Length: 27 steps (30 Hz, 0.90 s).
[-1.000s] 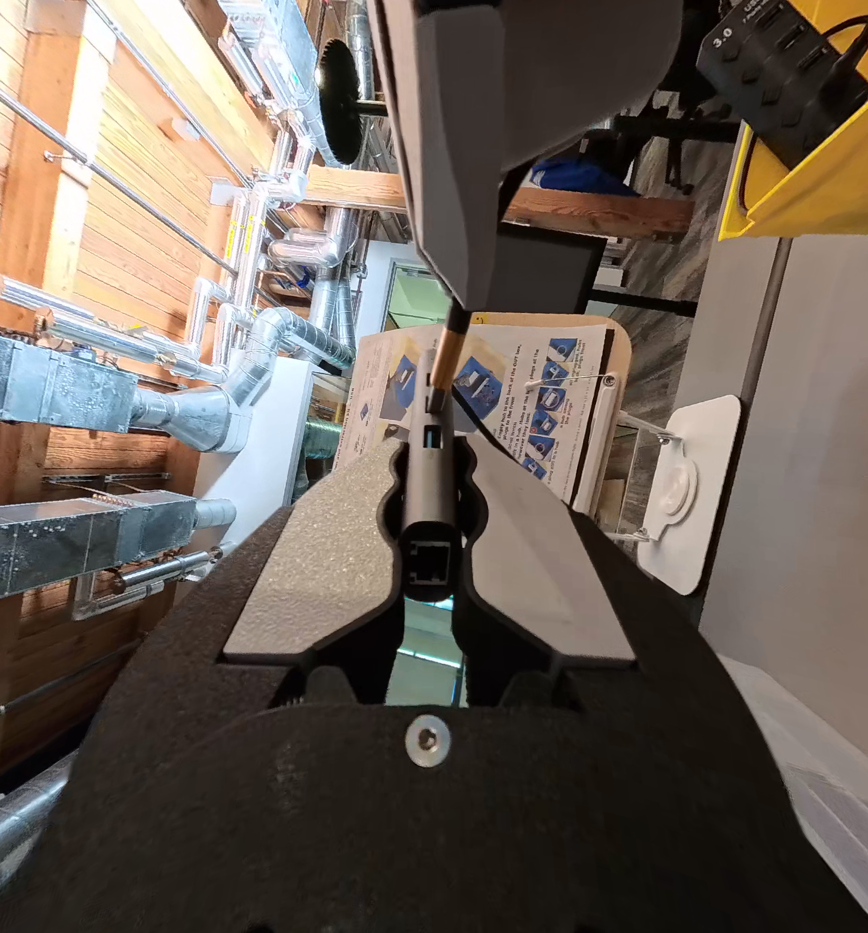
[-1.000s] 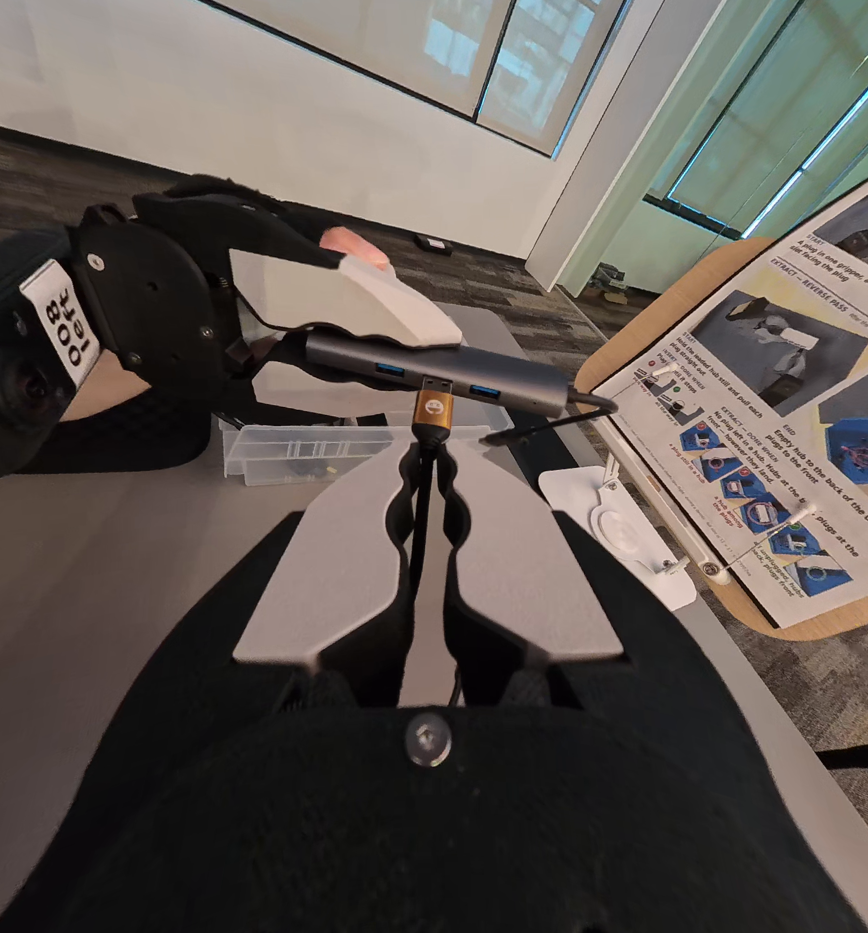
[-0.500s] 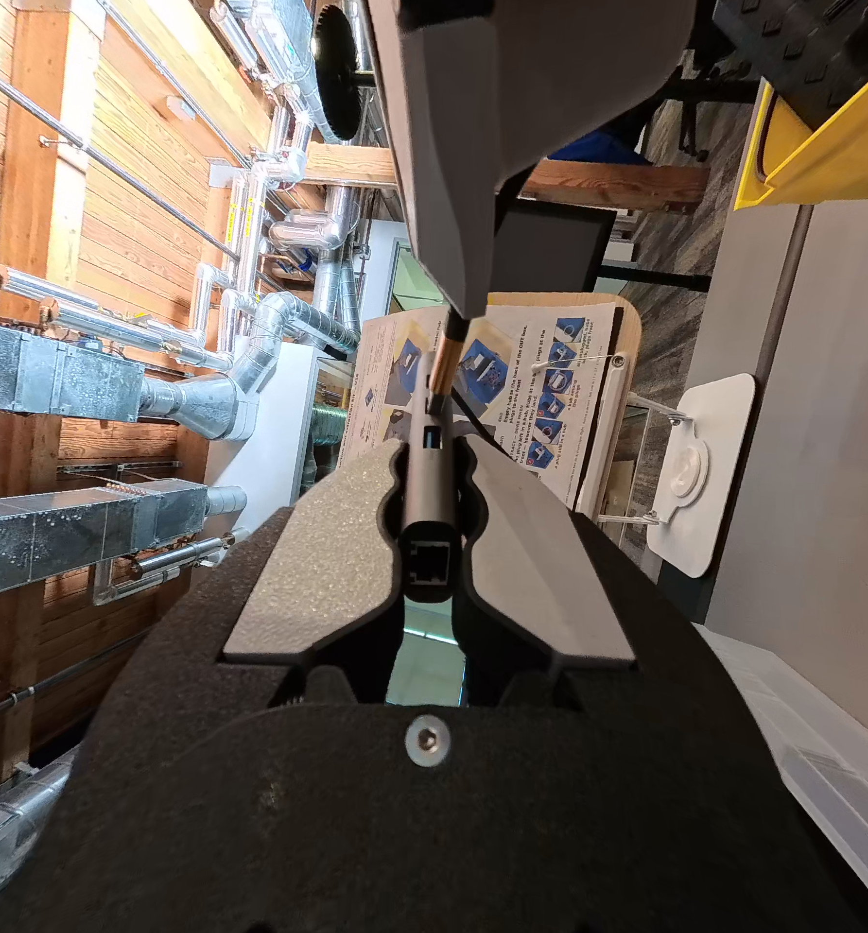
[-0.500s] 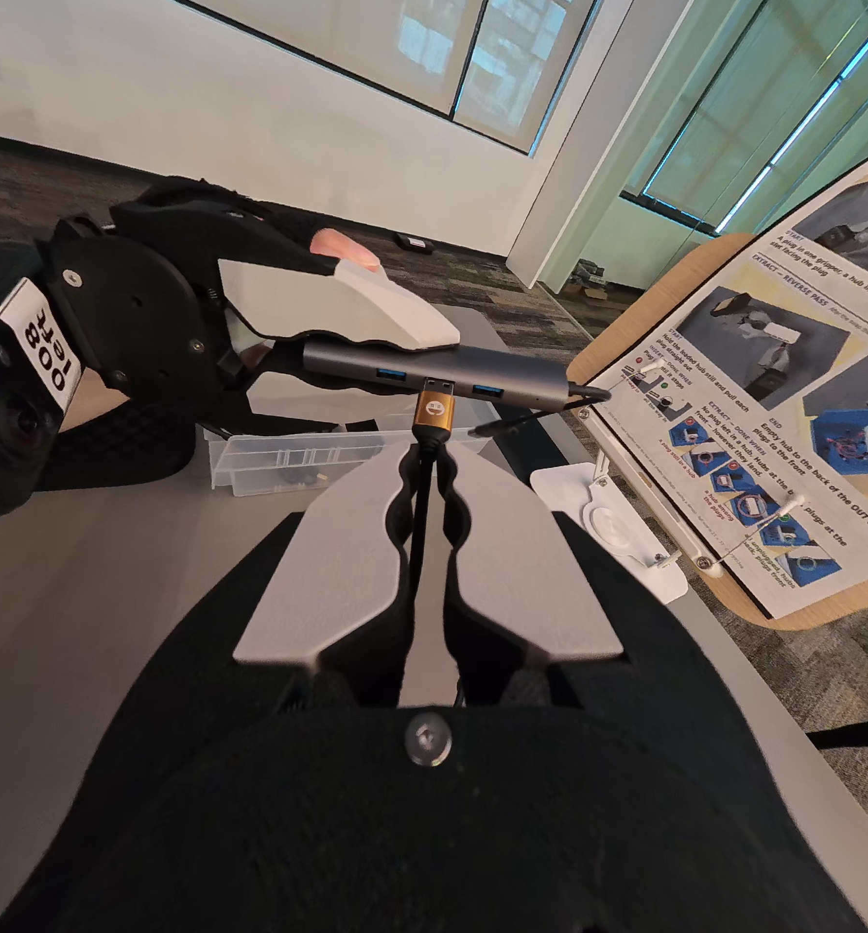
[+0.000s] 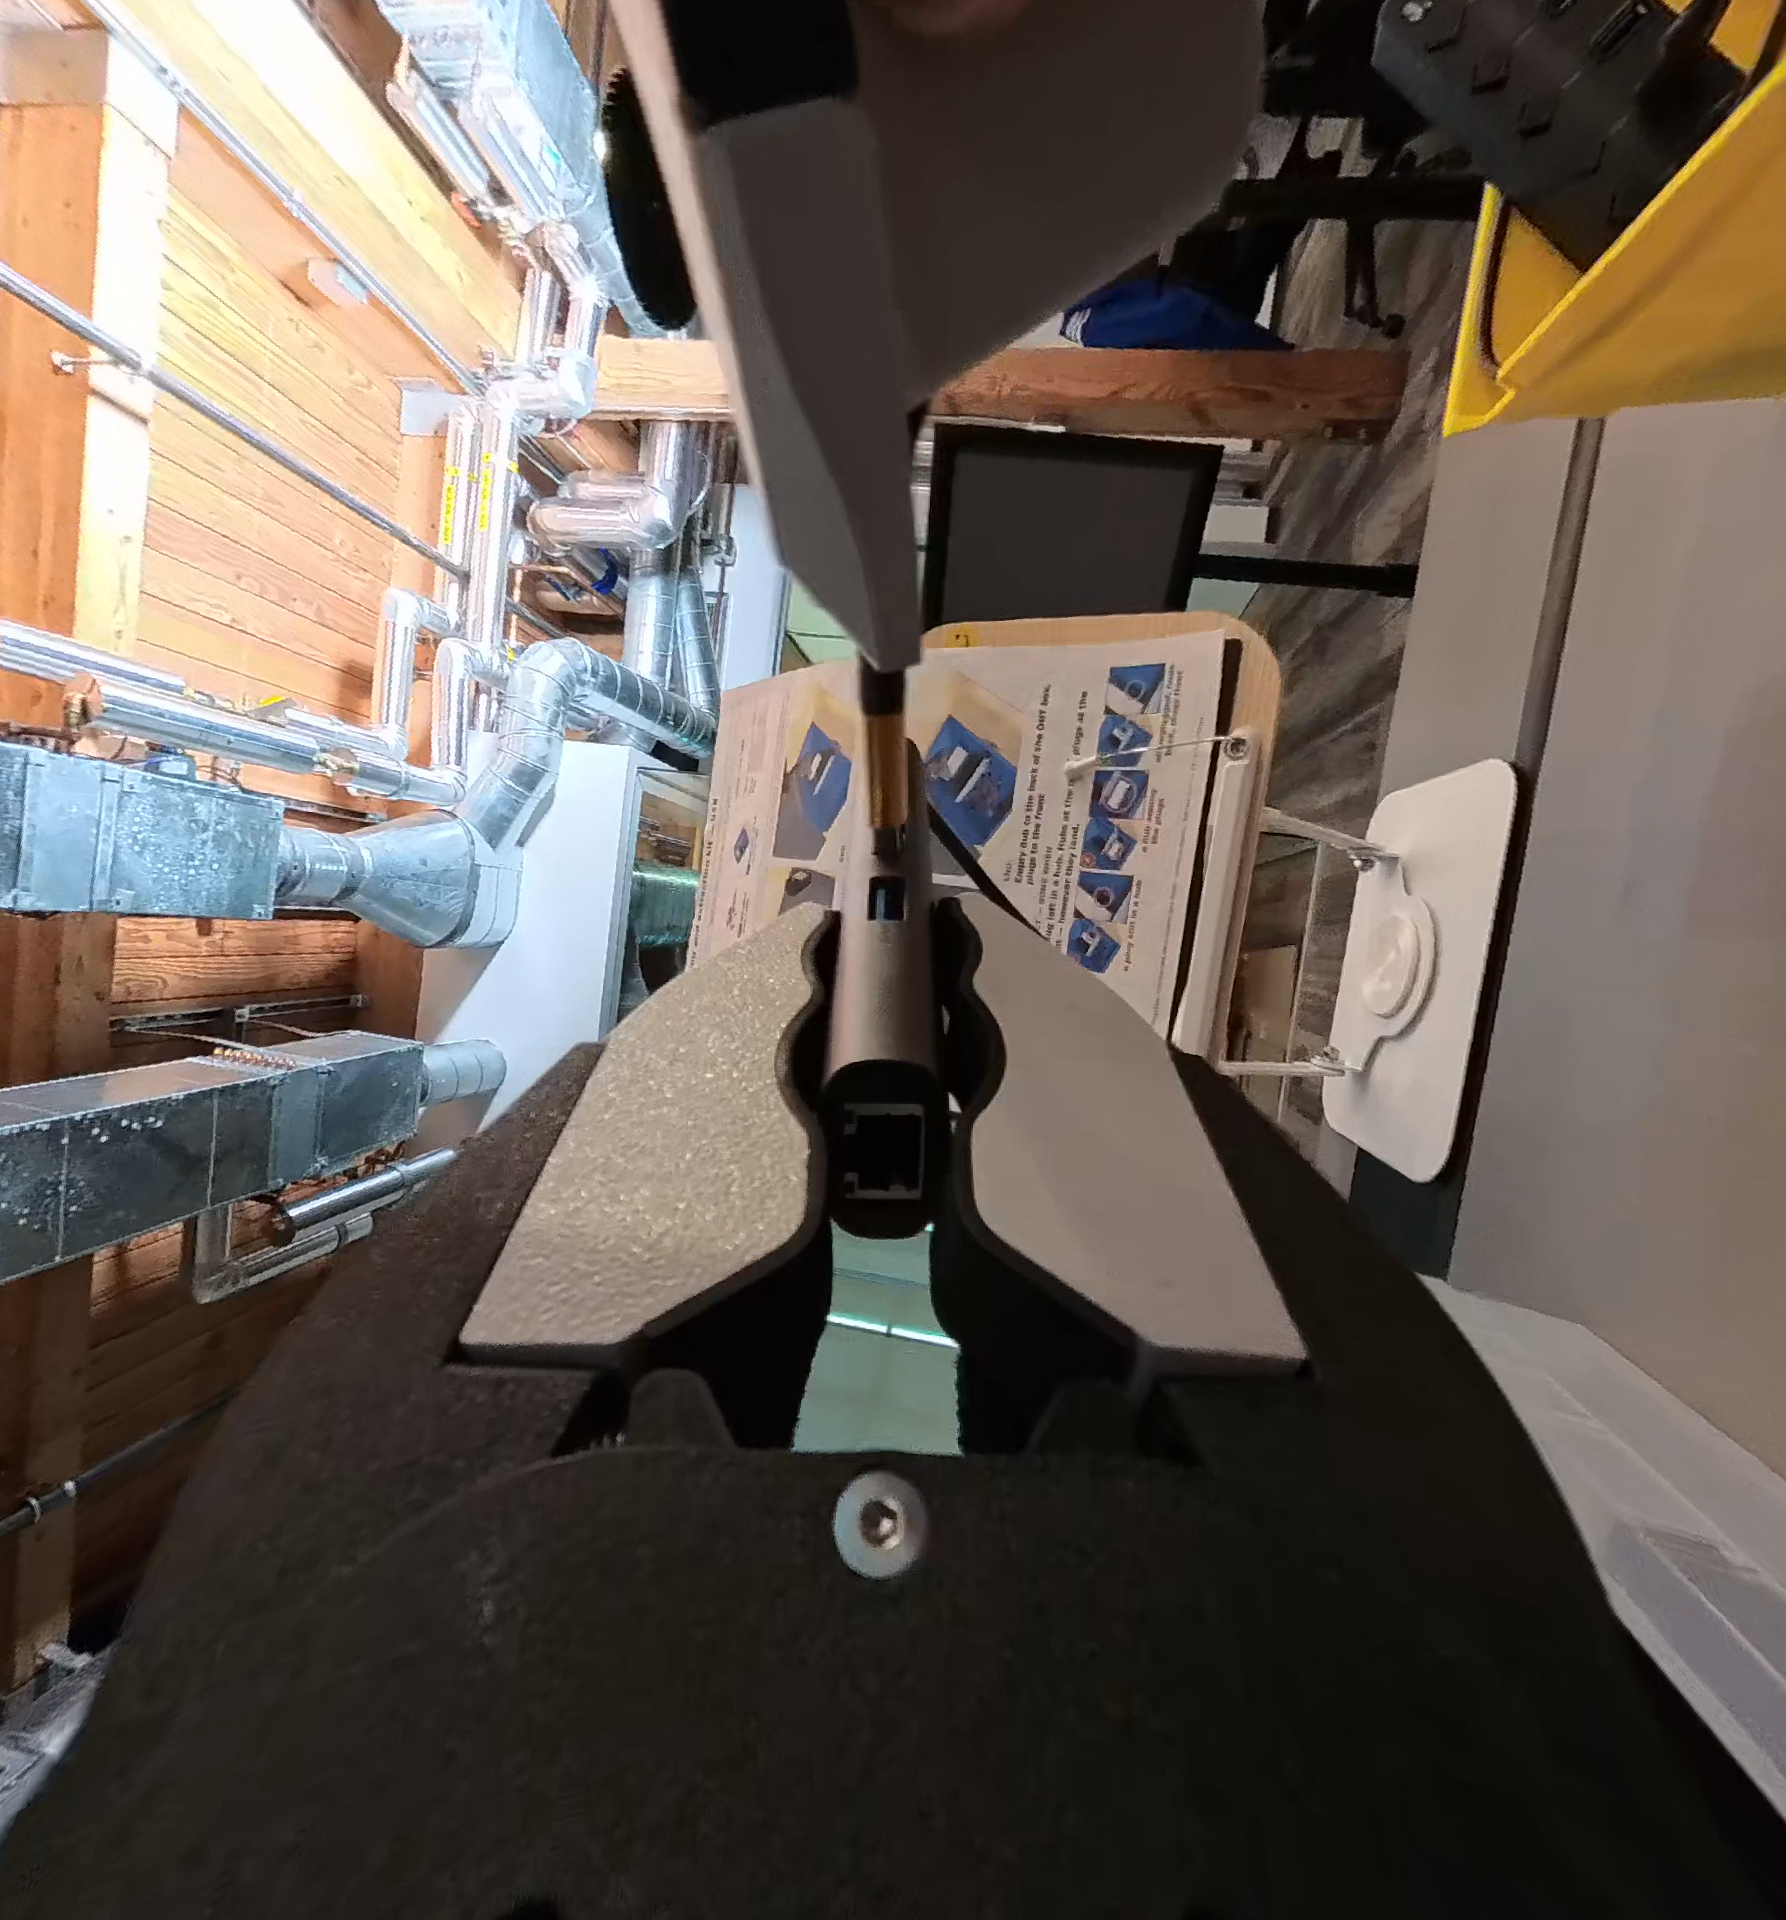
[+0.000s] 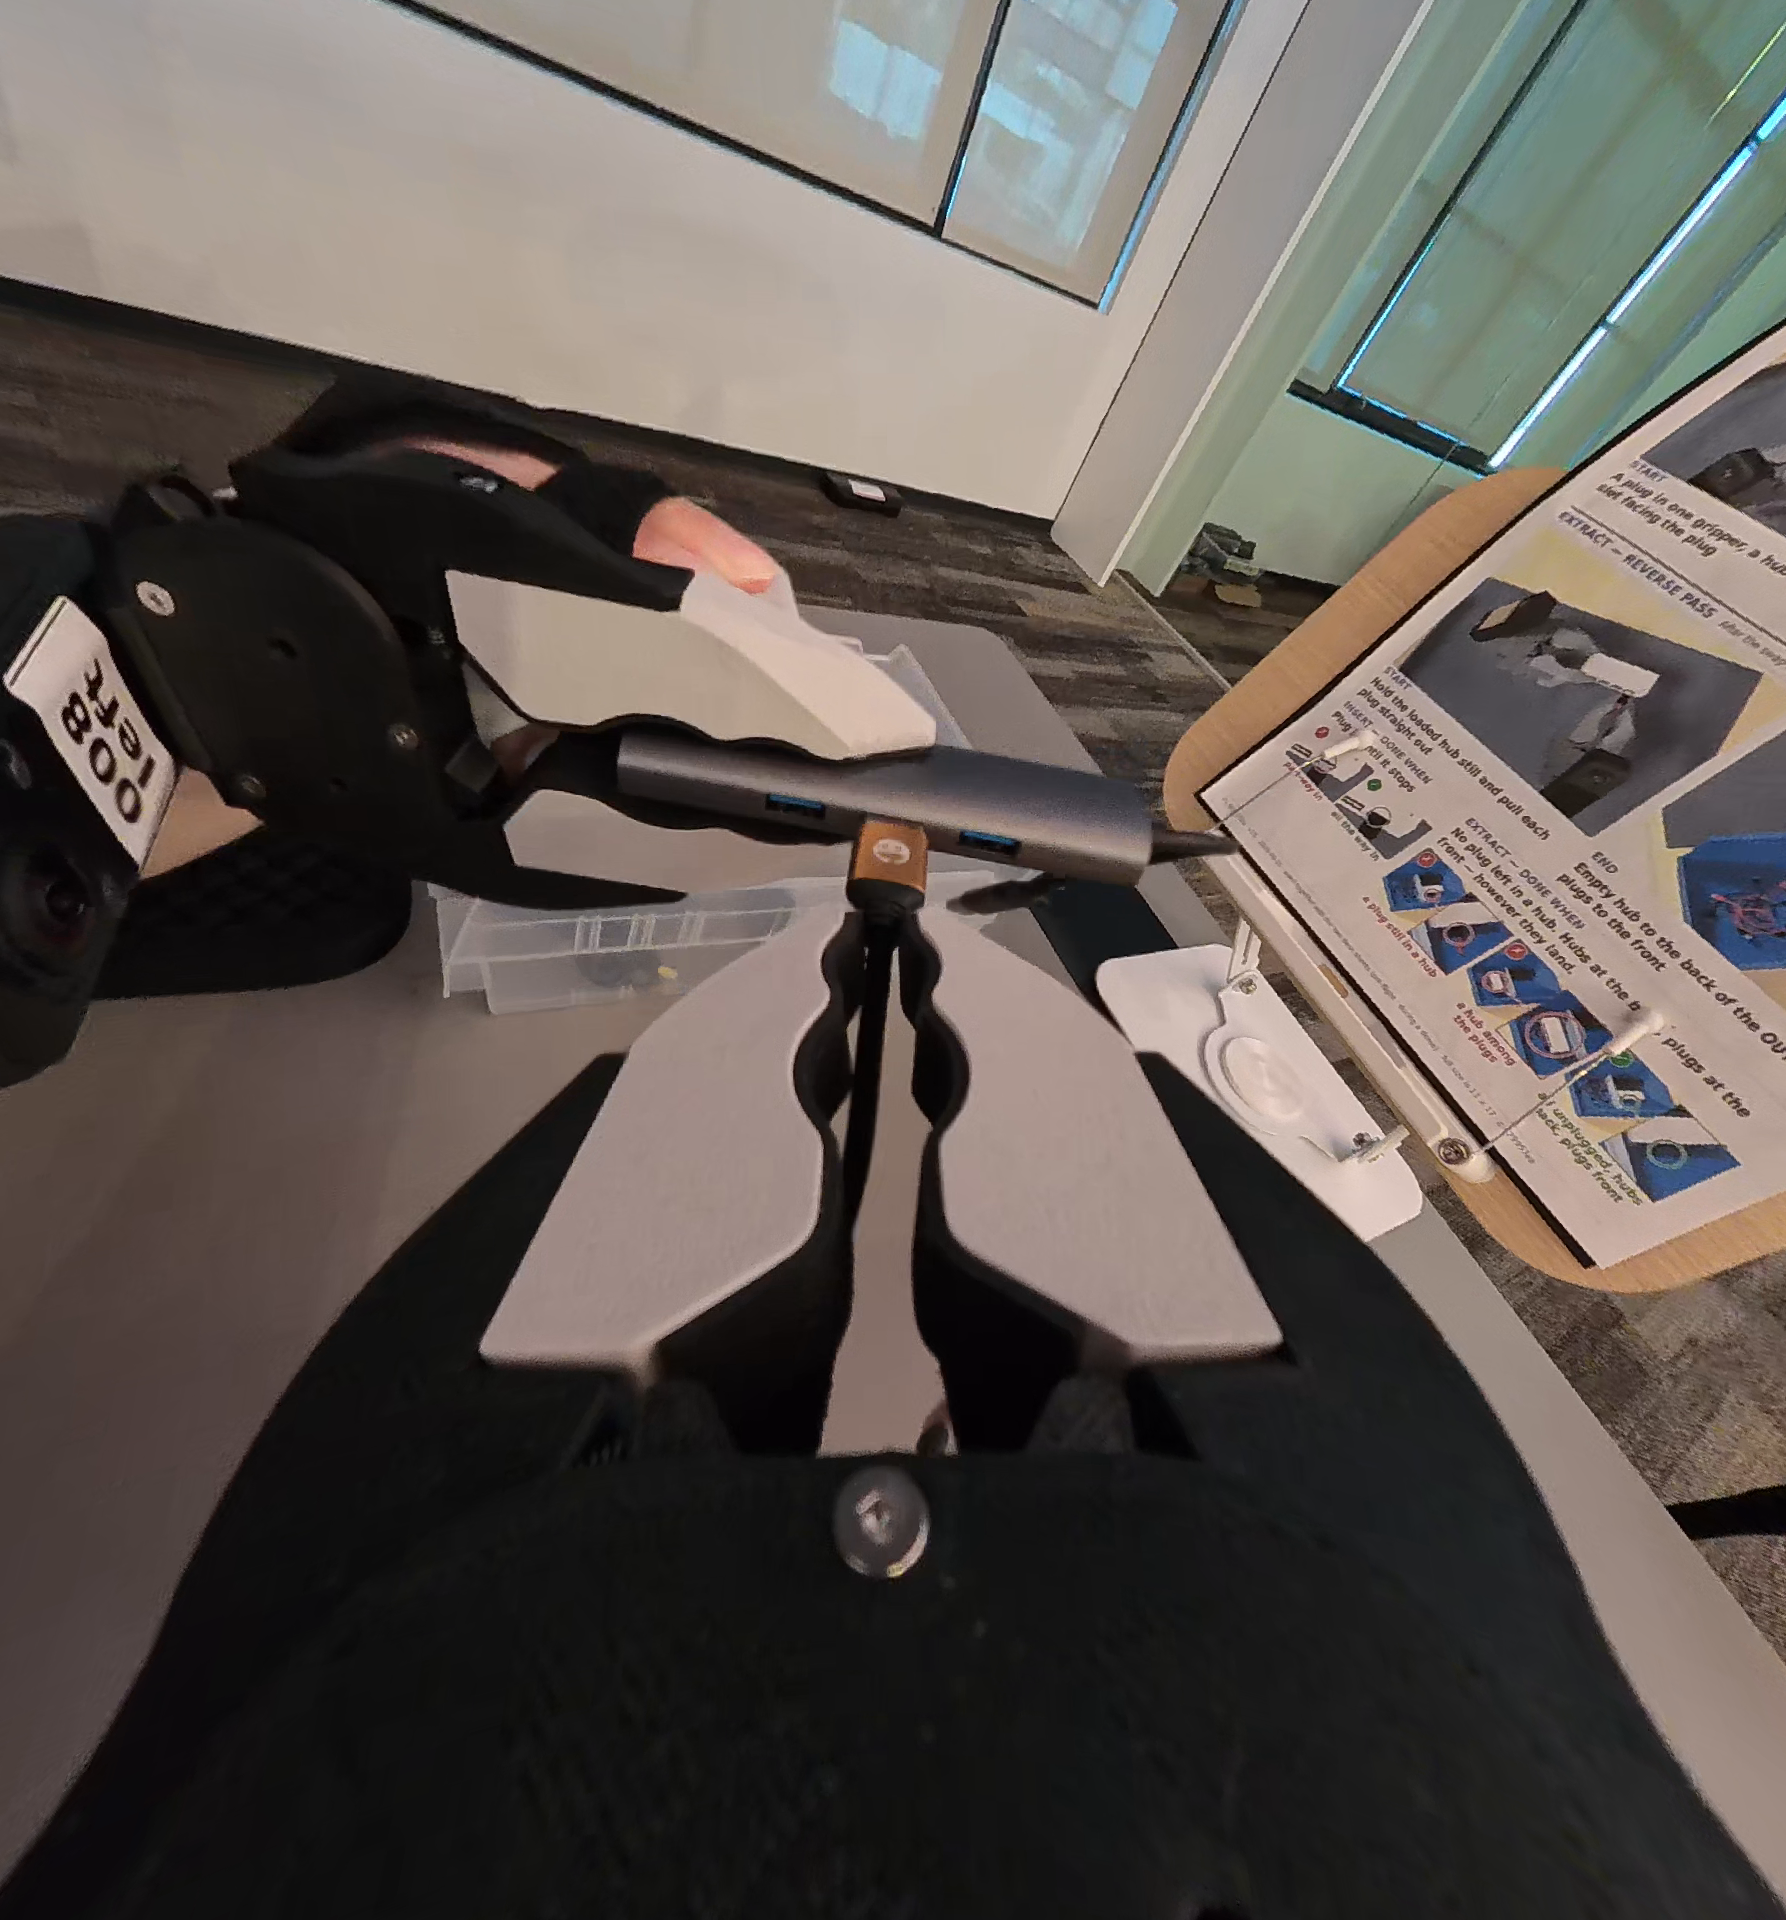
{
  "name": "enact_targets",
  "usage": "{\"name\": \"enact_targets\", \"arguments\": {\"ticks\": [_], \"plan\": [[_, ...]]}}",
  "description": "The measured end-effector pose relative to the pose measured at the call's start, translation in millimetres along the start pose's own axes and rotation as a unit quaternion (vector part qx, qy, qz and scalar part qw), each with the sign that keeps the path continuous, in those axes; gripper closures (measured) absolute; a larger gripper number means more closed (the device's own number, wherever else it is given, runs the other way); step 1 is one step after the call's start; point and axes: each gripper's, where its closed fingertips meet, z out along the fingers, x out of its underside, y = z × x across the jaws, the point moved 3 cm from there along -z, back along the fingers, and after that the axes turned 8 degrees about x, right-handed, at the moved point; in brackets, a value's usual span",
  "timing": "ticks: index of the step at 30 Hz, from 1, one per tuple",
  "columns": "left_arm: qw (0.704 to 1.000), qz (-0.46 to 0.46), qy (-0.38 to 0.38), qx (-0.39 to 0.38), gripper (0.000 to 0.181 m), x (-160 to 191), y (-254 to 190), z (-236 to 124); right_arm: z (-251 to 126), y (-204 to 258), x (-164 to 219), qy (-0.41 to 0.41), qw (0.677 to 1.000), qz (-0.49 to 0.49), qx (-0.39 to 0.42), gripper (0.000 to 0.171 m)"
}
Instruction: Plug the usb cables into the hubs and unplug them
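The left claw (image 6: 764, 758) pinches the grey USB hub (image 6: 972, 795) level, ports outward, so the right claw (image 6: 873, 997), clamping the black cable (image 6: 861, 1091), drives its orange plug (image 6: 887, 857) straight in.

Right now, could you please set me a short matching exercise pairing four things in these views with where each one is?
Things:
1. hub
2. orange plug
3. black cable
4. clear plastic box

Places:
A. clamped in the right gripper
B. lying on the table
C. pushed into the hub's middle port
D. clamped in the left gripper

Pairs: 1-D, 2-C, 3-A, 4-B
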Motion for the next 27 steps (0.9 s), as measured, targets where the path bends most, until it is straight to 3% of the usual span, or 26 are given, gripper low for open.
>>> {"name": "enact_targets", "arguments": {"ticks": [19, 27], "plan": [[0.999, -0.036, -0.006, -0.008, 0.165, -14.2, 3.4, 0.4, -4.8, -12.1, -0.4, -0.012, 0.999, 0.03, 0.014, 0.163], [0.998, -0.057, 0.008, -0.021, 0.165, -3.7, 7.6, 3.9, -1.6, -4.9, -5.3, -0.016, 0.999, 0.018, 0.03, 0.164]]}}
